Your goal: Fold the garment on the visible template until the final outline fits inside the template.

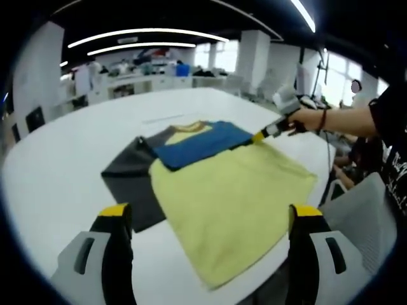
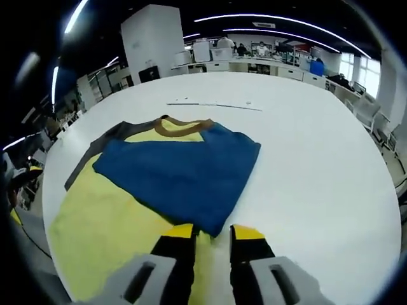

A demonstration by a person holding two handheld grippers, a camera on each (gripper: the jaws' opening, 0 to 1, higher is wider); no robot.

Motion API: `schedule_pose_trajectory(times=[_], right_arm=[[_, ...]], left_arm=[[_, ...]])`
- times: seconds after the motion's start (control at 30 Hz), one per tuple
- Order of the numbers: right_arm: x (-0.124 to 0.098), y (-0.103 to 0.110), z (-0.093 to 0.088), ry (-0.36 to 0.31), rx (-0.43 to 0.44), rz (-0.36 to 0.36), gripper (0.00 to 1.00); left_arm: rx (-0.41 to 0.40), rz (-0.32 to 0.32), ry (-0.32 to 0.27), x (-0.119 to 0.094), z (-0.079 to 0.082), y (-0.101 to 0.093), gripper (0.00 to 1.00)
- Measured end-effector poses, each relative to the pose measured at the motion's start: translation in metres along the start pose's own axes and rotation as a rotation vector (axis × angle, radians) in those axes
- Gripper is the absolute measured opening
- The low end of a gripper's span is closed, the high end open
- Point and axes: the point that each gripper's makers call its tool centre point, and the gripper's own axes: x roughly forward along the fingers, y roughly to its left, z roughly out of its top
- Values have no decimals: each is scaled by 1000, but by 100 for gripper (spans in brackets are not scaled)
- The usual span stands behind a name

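A yellow shirt (image 1: 229,197) with a brown collar (image 1: 198,126) lies flat on the white table (image 1: 70,159). Its blue sleeve (image 1: 197,145) is folded across the chest, and the dark grey sleeve (image 1: 130,178) lies spread out to the left. My left gripper (image 1: 210,213) hovers open over the yellow hem, jaws far apart and nothing between them. My right gripper (image 2: 213,233) sits at the blue sleeve's (image 2: 178,171) near edge, jaws a narrow gap apart with yellow cloth (image 2: 102,222) showing between. In the left gripper view that right gripper (image 1: 262,133) is at the sleeve's corner.
A person's hand (image 1: 306,118) holds the right gripper, with the body and a grey chair (image 1: 362,210) to the right of the table. Thin line marks (image 2: 216,105) cross the table beyond the collar. Desks and people stand far behind.
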Motion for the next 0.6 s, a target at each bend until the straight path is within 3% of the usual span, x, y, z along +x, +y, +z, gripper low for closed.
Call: schedule_pose_trajectory(times=[0.6], right_arm=[[1, -16, -7, 3, 15, -85, 0]], left_arm=[[0, 19, 11, -6, -2, 6, 99]])
